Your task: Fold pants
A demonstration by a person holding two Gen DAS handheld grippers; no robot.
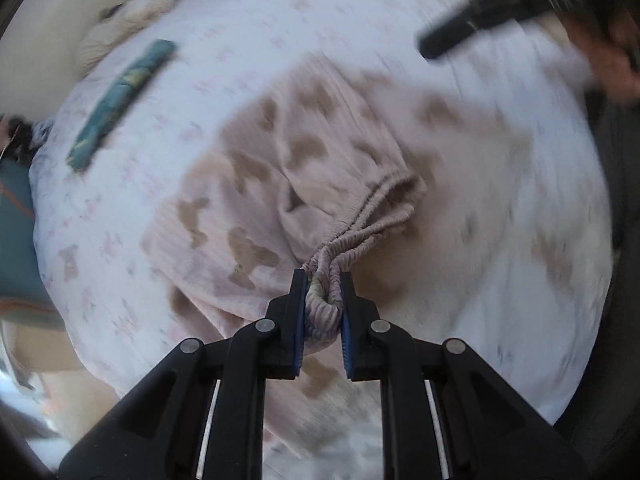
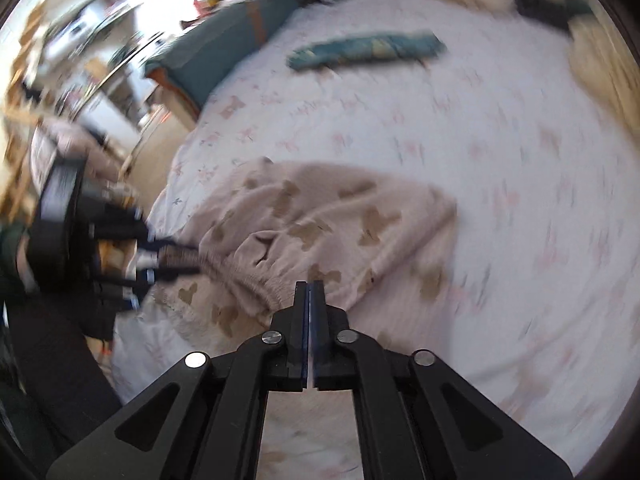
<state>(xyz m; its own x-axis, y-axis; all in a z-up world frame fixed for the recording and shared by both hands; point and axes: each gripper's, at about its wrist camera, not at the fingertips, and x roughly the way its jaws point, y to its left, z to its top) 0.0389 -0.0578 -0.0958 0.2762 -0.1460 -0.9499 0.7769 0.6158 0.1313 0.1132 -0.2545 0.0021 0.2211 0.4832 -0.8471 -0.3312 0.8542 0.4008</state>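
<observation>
Pale pink pants (image 1: 304,184) with brown bear shapes lie bunched on a white floral bedsheet (image 1: 192,80). My left gripper (image 1: 323,280) is shut on the elastic waistband (image 1: 360,224) and lifts it a little. In the right wrist view the pants (image 2: 320,224) lie spread ahead, and my right gripper (image 2: 310,286) is shut with its jaws together and nothing between them, above the waistband edge (image 2: 264,284). The left gripper (image 2: 172,260) shows at the left, holding the waistband. The right gripper (image 1: 460,32) shows blurred at the upper right of the left wrist view.
A folded teal cloth (image 2: 368,50) lies farther up the bed and also shows in the left wrist view (image 1: 120,100). A teal cushion (image 2: 224,48) sits at the bed's far left edge. Cream bedding (image 2: 600,64) lies at the right. Cluttered furniture (image 2: 60,80) stands beside the bed.
</observation>
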